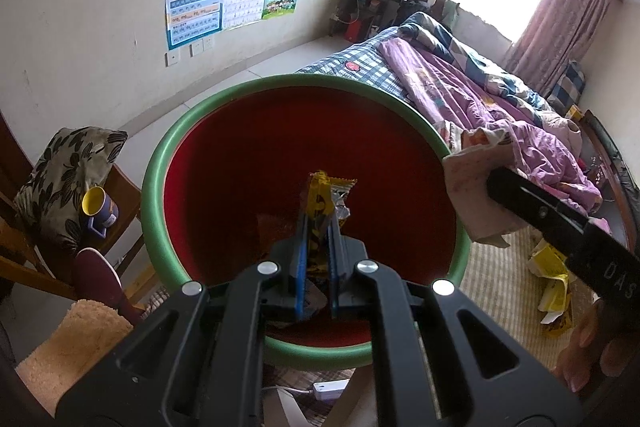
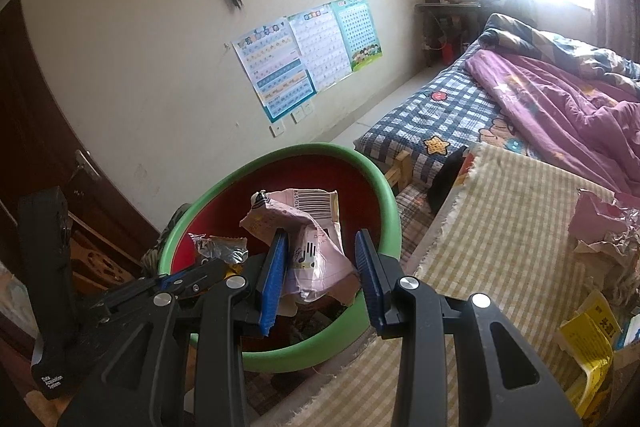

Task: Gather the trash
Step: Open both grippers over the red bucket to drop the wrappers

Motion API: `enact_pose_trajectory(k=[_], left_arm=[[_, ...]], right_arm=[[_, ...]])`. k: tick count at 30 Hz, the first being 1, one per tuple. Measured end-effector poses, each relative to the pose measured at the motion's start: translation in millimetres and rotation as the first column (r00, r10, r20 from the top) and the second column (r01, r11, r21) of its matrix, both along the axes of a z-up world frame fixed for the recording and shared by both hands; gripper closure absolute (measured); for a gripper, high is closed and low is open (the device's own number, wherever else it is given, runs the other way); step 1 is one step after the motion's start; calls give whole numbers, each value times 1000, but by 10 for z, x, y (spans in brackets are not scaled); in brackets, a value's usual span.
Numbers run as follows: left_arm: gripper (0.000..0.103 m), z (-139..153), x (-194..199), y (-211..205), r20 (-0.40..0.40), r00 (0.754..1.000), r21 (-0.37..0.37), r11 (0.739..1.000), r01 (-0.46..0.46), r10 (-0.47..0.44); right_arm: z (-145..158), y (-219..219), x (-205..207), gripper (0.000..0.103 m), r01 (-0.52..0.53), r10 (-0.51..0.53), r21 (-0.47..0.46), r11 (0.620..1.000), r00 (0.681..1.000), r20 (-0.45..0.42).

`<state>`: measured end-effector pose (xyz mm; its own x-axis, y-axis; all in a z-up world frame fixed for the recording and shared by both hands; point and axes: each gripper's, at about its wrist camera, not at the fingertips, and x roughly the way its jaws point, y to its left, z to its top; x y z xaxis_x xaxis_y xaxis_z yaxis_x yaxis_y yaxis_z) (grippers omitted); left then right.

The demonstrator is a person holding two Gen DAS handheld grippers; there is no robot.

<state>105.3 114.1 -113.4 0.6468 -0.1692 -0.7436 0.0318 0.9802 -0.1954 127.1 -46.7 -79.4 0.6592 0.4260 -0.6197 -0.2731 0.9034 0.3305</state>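
Left wrist view shows my left claw [image 1: 318, 227] clenched on a yellow wrapper [image 1: 326, 197], which stands up between the blue pads, above the red inside of the basin [image 1: 160, 163]. The basin has a green rim and sits beside the bed [image 1: 460, 83]. At the right edge my right claw comes in, dark, with a pink wrapper [image 1: 472, 199] hanging at its tip over the rim. A yellow cup [image 1: 98, 209] rests on a chair [image 1: 128, 187] to the left. More yellow paper [image 1: 554, 287] lies on the checked mat [image 1: 504, 267] to the right.

From the right wrist camera, my right claw [image 2: 322, 263] has its jaws partly apart, with the pink wrapper [image 2: 304, 227] between them. The left pad touches it; whether the right pad presses on it I cannot tell, but the wrapper hangs in the air over the basin [image 2: 384, 195], so I grasp it. My left claw [image 2: 192, 279] reaches into the basin from the left, with the crumpled silver end of its wrapper [image 2: 218, 249] showing. Torn pink and brown scraps [image 2: 604, 231] lie on the mat [image 2: 500, 227] to the right.
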Motion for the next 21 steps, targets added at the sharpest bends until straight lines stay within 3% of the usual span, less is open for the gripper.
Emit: enact_pose_trajectory(k=[14, 15, 17, 18, 21], left_arm=[[95, -14, 17, 19, -1, 1000, 6, 1000, -6, 6], [92, -15, 15, 17, 2, 1000, 8, 1000, -11, 11], [71, -5, -1, 39, 17, 999, 4, 1000, -31, 30], [66, 0, -8, 43, 23, 999, 2, 999, -35, 35], [65, 12, -11, 51, 29, 999, 2, 999, -36, 36]], right_arm=[[-33, 63, 18, 67, -17, 17, 1, 1000, 1000, 4], [-32, 59, 21, 67, -17, 17, 5, 1000, 1000, 7], [-36, 53, 18, 53, -21, 20, 21, 1000, 1000, 7], [-31, 47, 8, 53, -16, 16, 25, 1000, 1000, 13], [3, 30, -14, 53, -12, 12, 22, 1000, 1000, 20]])
